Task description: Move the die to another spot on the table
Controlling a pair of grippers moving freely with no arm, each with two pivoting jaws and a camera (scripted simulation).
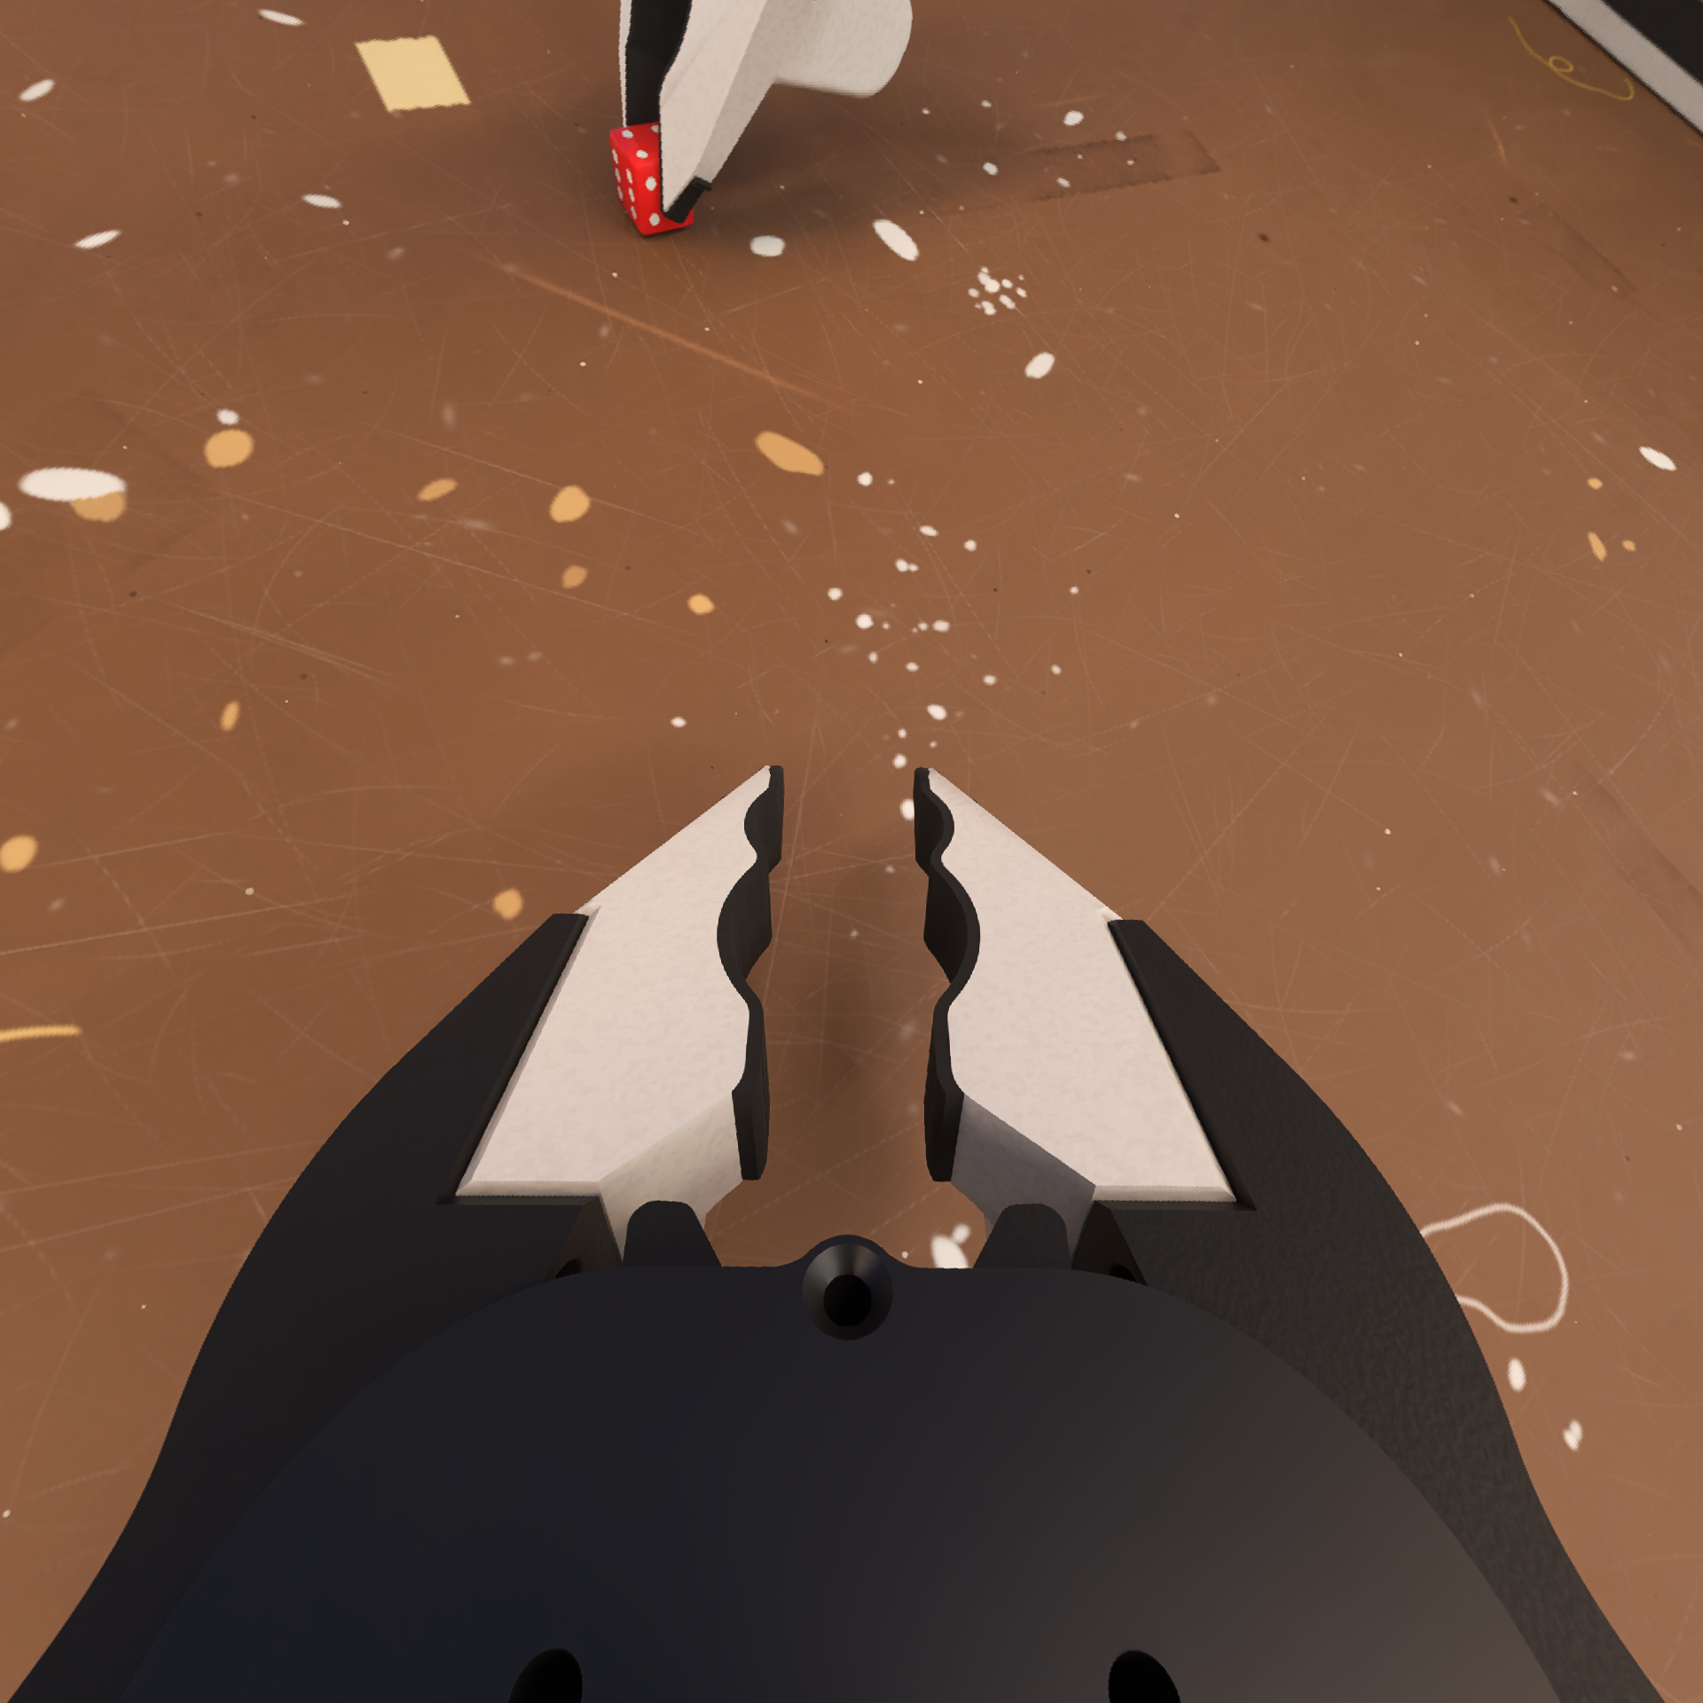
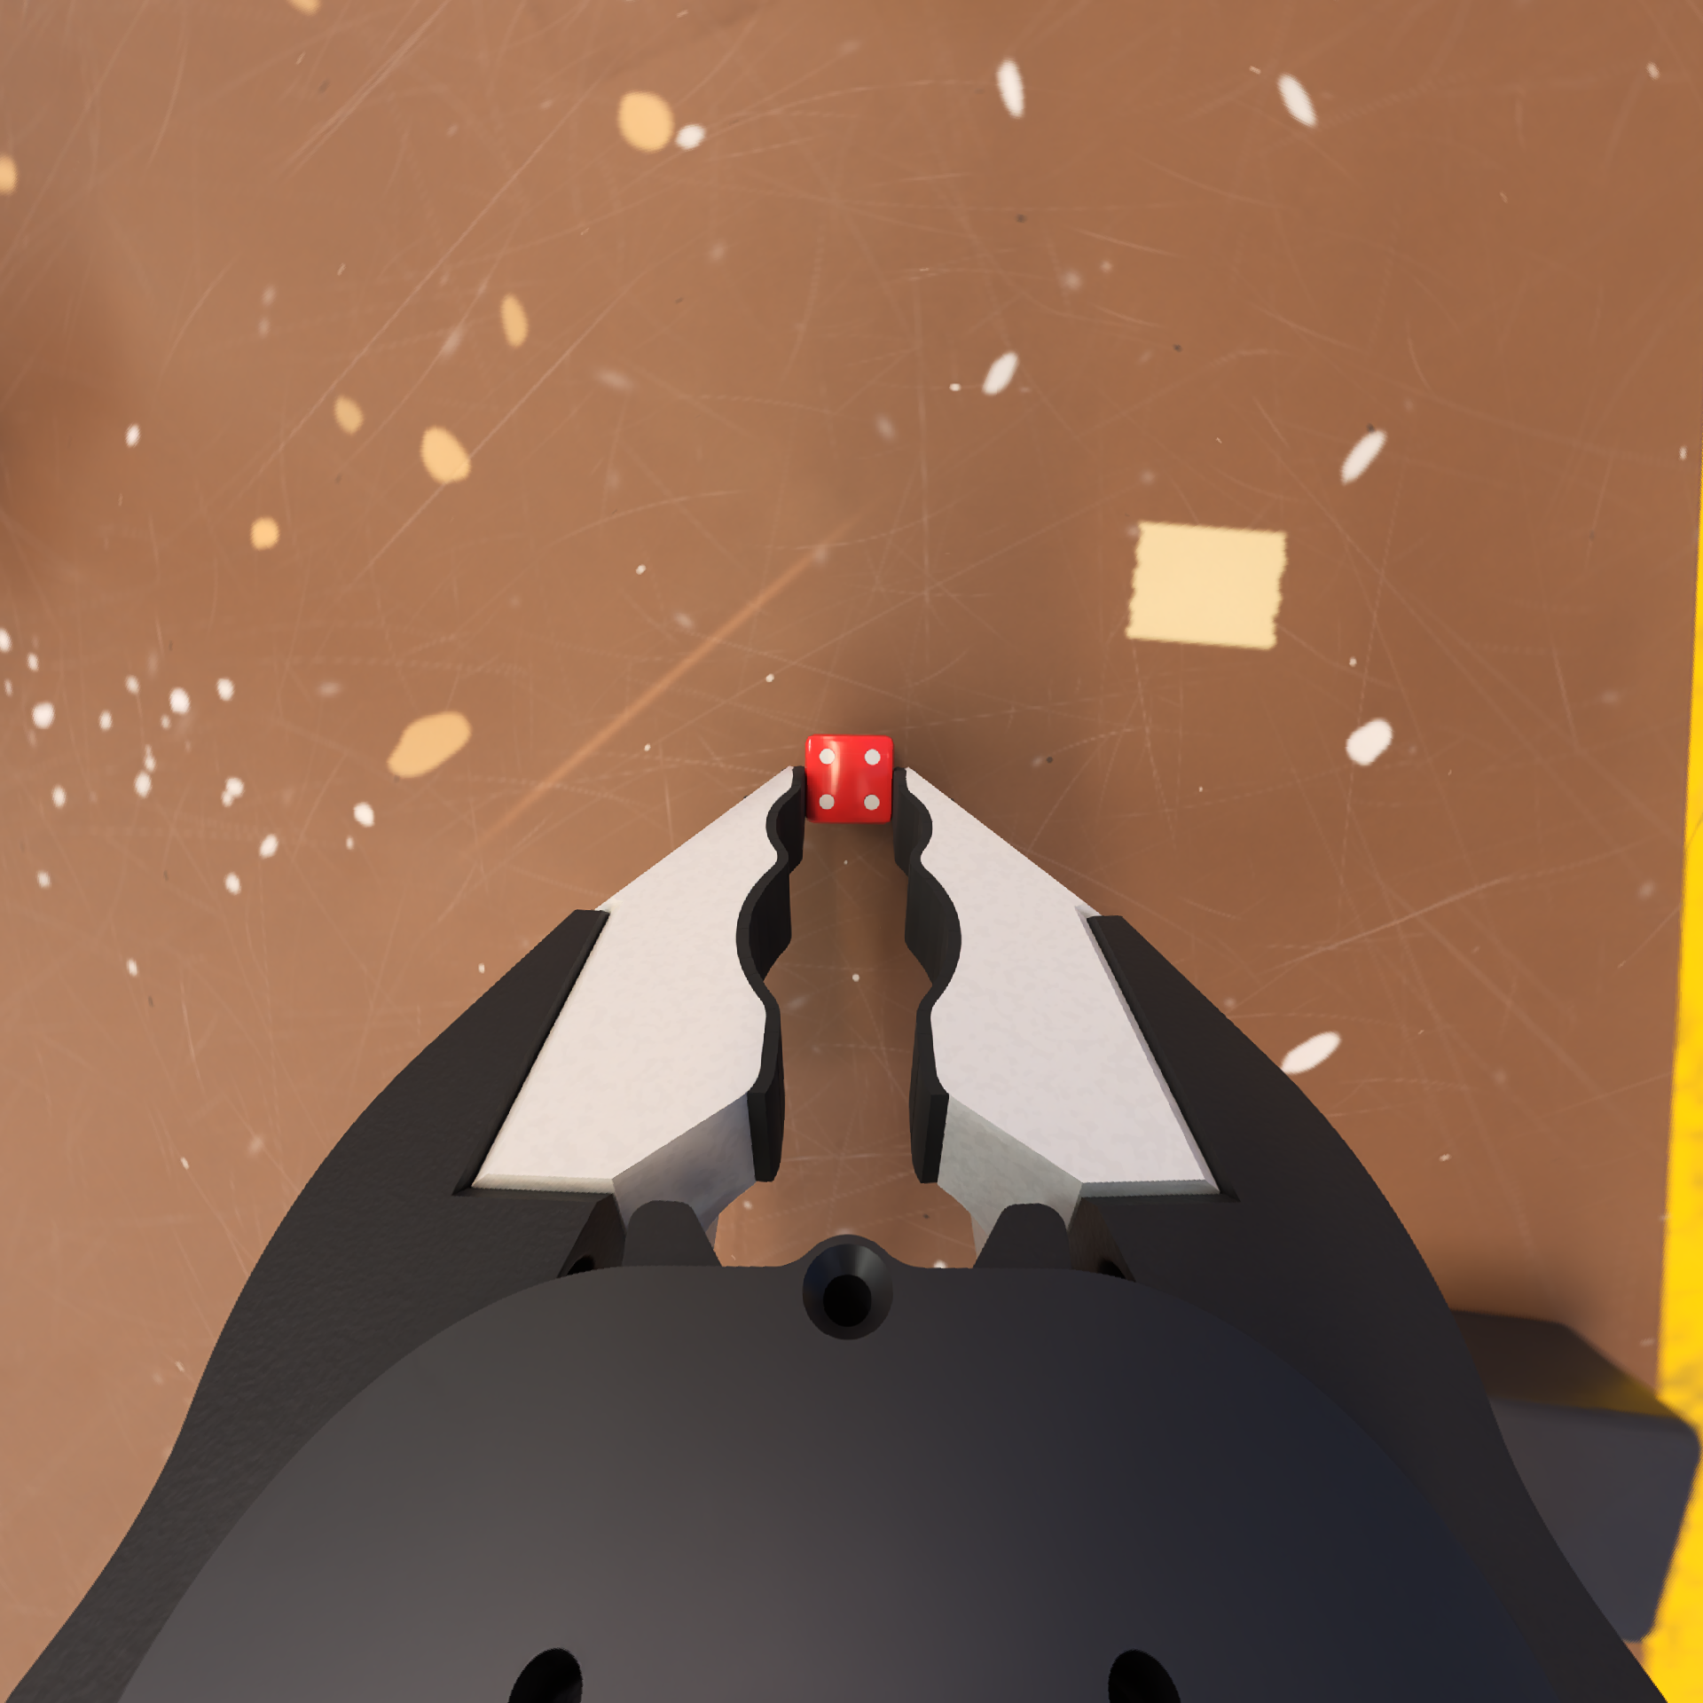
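Observation:
A small red die (image 2: 849, 779) with white pips is pinched between the tips of my right gripper (image 2: 849, 783), which is shut on it, close over the brown scratched table (image 2: 645, 461). In the left wrist view the die (image 1: 634, 180) shows far ahead at the top, tilted, its lower corner at or just above the table, with the right gripper (image 1: 659, 170) coming down on it from above. My left gripper (image 1: 848, 774) is open and empty, low over the table, well short of the die.
A pale yellow square patch (image 2: 1205, 585) lies flat on the table to the right of the die; it also shows in the left wrist view (image 1: 412, 72). A yellow strip (image 2: 1682, 921) marks the table's right edge, with a dark block (image 2: 1585, 1474) below it. Paint spots cover the table.

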